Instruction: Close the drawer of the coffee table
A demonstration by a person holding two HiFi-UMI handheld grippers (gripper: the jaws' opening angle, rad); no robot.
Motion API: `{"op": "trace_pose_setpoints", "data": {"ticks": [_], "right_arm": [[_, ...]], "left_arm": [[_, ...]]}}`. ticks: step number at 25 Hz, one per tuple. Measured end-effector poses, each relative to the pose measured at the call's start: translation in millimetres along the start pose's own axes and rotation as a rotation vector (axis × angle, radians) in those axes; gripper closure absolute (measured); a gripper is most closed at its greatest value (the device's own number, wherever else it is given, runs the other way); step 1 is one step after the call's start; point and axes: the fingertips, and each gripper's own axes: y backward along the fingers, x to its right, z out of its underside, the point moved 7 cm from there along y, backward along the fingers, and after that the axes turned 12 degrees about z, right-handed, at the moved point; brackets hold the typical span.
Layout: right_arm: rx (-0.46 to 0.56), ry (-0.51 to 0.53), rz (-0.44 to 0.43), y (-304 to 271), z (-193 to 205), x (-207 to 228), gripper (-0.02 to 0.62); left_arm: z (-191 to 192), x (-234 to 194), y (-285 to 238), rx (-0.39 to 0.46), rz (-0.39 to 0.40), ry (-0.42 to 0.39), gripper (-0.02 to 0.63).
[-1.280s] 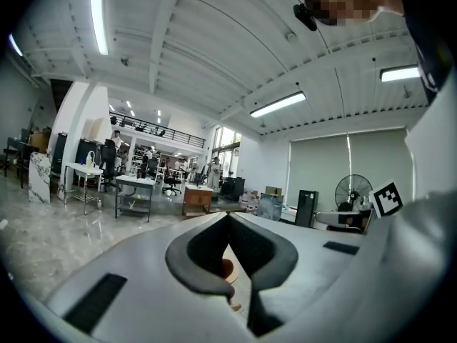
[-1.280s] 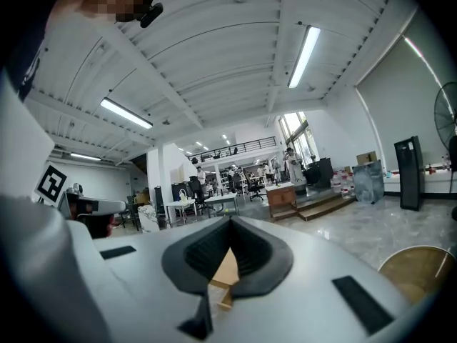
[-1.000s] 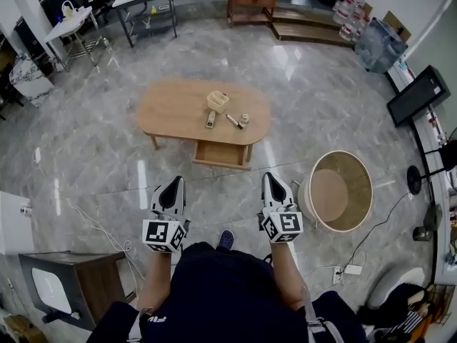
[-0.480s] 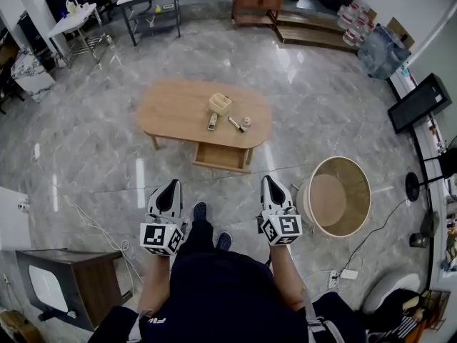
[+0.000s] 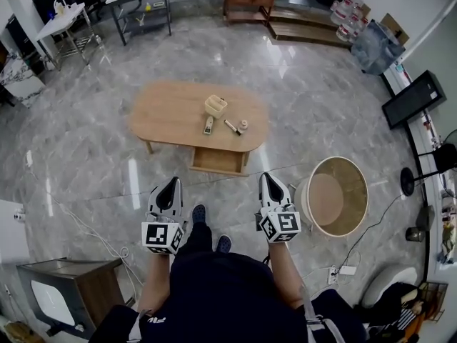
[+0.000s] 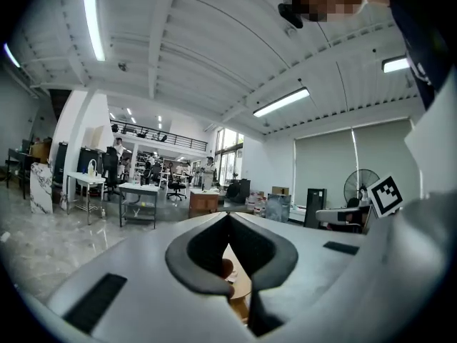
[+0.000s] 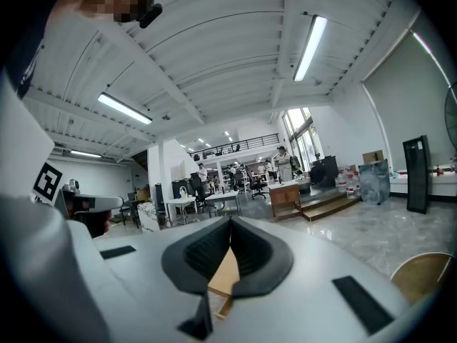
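The left gripper (image 5: 171, 185) and the right gripper (image 5: 265, 181) are held side by side, pointing forward over the glossy grey marble floor (image 5: 93, 156). Each has its jaws clenched tip to tip with nothing caught between them. Only the small hollow behind the tips stays open, and a sliver of pale wood shows through it in both gripper views. Ahead of both grippers and well apart from them stands the oval light-wood coffee table (image 5: 168, 109). Its shallow wooden drawer (image 5: 218, 160) is pulled out from the near side toward the grippers, on a line between the two and somewhat closer to the right one. On the tabletop beyond the drawer sit a small pale woven basket (image 5: 216, 105), a slim grey remote control (image 5: 208, 125), a dark pen-like stick (image 5: 233, 127) and a little round object (image 5: 243, 124) too small to identify. Just to the outer side of the right gripper is a large round wooden tub with a raised rim (image 5: 359, 174).
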Motion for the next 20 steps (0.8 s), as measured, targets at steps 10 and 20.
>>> {"op": "trace_pose_setpoints", "data": {"ticks": [10,20], "right_arm": [[0.027,-0.002,0.084,-81.0,-18.3,-20.3,0.568],[0.043,0.011,0.14,-116.1,-32.9,-33.1,0.568]], "left_arm": [[-17.4,-86.8,-67.4,0.01,0.092,-0.001,0.581],[-24.4,-134.0,-116.2,-0.007,0.171,0.007,0.581]]}}
